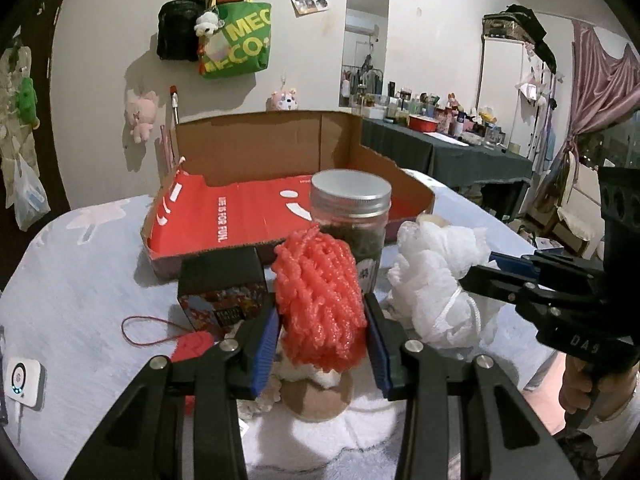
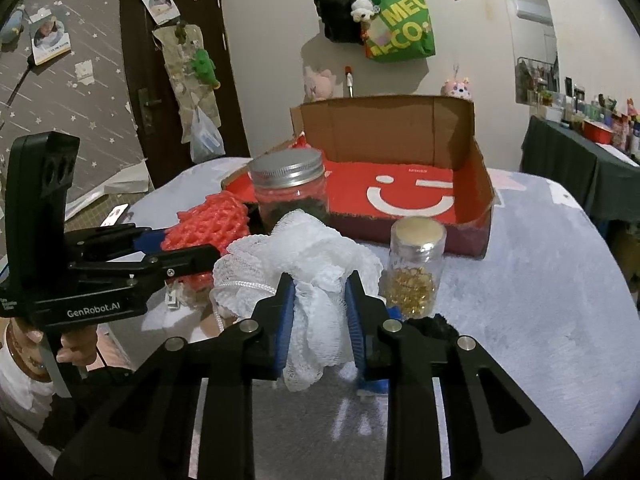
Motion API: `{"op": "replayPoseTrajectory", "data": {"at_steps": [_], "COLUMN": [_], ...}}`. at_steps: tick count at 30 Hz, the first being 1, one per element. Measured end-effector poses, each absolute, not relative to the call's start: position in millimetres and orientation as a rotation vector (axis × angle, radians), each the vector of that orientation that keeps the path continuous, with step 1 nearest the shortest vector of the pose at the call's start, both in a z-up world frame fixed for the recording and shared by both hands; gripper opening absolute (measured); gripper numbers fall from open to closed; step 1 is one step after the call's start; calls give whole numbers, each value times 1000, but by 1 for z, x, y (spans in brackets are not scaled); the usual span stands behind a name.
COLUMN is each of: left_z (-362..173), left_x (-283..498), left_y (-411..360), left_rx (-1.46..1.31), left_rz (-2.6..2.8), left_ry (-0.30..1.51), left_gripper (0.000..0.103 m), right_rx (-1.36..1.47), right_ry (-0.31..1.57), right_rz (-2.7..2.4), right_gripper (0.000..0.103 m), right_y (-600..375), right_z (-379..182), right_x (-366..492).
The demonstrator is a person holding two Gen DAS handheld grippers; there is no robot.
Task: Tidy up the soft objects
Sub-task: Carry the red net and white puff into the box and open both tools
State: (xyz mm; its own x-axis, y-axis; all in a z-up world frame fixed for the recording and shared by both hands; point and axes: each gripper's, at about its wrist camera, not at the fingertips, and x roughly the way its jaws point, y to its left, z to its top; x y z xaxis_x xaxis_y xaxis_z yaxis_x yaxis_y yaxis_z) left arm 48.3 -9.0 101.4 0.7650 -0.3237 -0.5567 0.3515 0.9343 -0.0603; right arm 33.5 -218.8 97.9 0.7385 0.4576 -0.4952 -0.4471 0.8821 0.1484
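My left gripper [image 1: 322, 330] is shut on a red foam net [image 1: 320, 296] and holds it above the table; it also shows in the right wrist view [image 2: 210, 222]. My right gripper [image 2: 320, 320] is shut on a white mesh bath puff [image 2: 304, 264], seen in the left wrist view [image 1: 436, 280] just right of the red net. An open cardboard box with a red inside [image 1: 240, 208] stands behind both, also seen in the right wrist view [image 2: 472, 184]. A plush toy [image 1: 316, 392] lies under the left gripper.
A glass jar with a metal lid [image 1: 350, 216] stands between the grippers and the box. A small jar of yellow beads [image 2: 416, 264] is by the right gripper. A black box [image 1: 224, 284], a red pouch with cord [image 1: 192, 344] and a white device [image 1: 22, 380] lie left.
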Motion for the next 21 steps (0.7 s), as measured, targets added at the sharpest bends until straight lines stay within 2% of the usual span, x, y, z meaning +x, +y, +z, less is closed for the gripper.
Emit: {"op": "replayPoseTrajectory", "data": {"at_steps": [11, 21], "left_z": [146, 188], "left_x": [65, 138], "left_y": [9, 4], "left_rx": [55, 135], "left_rz": [-358, -409], "left_ry": [536, 567], "left_gripper": [42, 42], "right_rx": [28, -18], "right_ry": [467, 482], "right_rz": [504, 506], "right_gripper": [22, 22], "right_y": [-232, -224], "right_z": [144, 197], "right_x": [38, 108]}}
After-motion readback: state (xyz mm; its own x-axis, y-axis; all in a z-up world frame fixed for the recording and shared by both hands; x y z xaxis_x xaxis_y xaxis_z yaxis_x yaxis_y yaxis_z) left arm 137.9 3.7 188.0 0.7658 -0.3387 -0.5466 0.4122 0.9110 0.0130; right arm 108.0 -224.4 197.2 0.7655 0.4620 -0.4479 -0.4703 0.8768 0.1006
